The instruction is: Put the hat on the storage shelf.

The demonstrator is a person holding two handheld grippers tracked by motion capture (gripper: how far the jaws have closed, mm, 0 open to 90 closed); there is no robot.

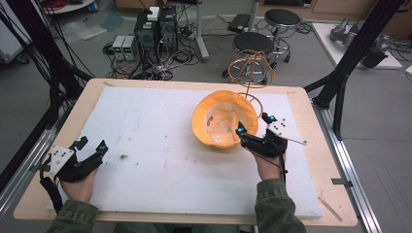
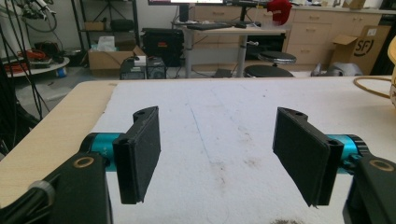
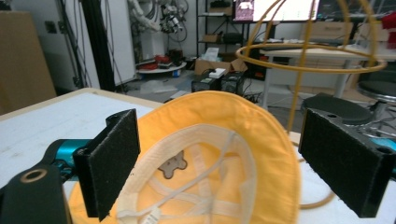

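From the high view, a yellow bucket hat (image 1: pixel 224 119) lay upside down on the white mat of the worktop (image 1: pixel 160 145), right of centre, with a yellow wire stand (image 1: pixel 251 68) at the far edge just behind it. The right hand-held gripper (image 1: pixel 253 125) sat at the hat's near right brim, jaws apart, while the left hand-held gripper (image 1: pixel 91 144) rested well away at the near left corner, also spread with nothing between its jaws. In the left gripper view, the two black pads (image 2: pixel 140 154) stood wide over bare mat, holding nothing. In the right gripper view, the hat (image 3: pixel 219 154) showed its cream inner band and straps between the open jaws, the pads not pressing on the brim; the wire stand (image 3: pixel 303 51) rose beyond. The step looked like an approach to grasp the brim; the next move would call for lowering onto the edge and closing on the fabric.
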